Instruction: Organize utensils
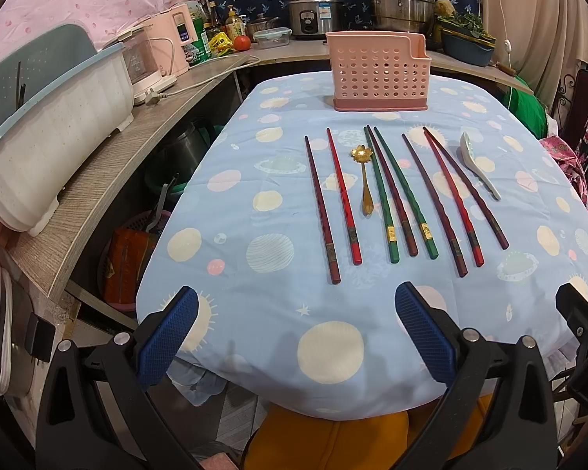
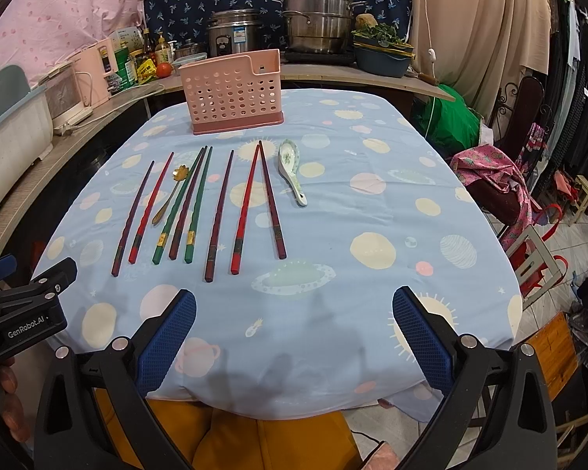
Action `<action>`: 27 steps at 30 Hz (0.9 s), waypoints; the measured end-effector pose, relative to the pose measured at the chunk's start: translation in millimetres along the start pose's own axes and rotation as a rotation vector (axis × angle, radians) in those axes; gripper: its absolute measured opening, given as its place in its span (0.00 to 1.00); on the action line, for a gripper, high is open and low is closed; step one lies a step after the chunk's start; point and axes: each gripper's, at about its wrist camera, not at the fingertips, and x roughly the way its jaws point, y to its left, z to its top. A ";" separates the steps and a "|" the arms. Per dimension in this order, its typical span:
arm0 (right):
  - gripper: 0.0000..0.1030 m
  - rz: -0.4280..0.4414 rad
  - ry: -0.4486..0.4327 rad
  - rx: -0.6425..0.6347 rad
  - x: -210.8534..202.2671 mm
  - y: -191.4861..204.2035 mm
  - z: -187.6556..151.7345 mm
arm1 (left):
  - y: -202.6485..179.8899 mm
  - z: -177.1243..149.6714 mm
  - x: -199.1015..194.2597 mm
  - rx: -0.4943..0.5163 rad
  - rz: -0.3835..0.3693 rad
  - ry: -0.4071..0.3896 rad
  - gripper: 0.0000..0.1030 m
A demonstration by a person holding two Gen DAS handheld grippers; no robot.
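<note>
Several chopsticks (image 1: 396, 196) (image 2: 200, 203), dark red, bright red and green, lie side by side in a row on the blue tablecloth (image 1: 286, 329) (image 2: 372, 211). A gold flower-bowl spoon (image 1: 365, 180) (image 2: 168, 196) lies among them. A white ceramic spoon (image 1: 477, 164) (image 2: 291, 168) rests at the row's right end. A pink perforated utensil holder (image 1: 376, 72) (image 2: 231, 92) stands upright behind the row. My left gripper (image 1: 296, 305) hovers open at the table's near edge, short of the chopstick ends. My right gripper (image 2: 294, 305) is open too, to the right of the row, holding nothing.
A wooden counter (image 1: 109, 180) along the left and back carries a white dish rack (image 1: 55, 145), pink appliances, bottles, a rice cooker (image 2: 235, 37) and a steel steamer pot (image 2: 319, 15). Chairs and clothes (image 2: 529, 196) crowd the right side. The left gripper's body (image 2: 23, 305) shows at the right view's left edge.
</note>
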 end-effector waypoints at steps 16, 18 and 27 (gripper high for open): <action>0.93 0.000 0.000 0.001 0.3 -0.3 0.0 | 0.2 -0.4 0.2 0.000 0.001 0.002 0.93; 0.93 0.001 0.001 0.001 0.4 -0.4 0.0 | 0.7 -0.8 0.1 0.000 0.001 0.001 0.93; 0.94 0.001 0.001 0.001 0.9 -0.2 -0.2 | 0.3 -0.4 0.3 0.000 0.001 0.002 0.93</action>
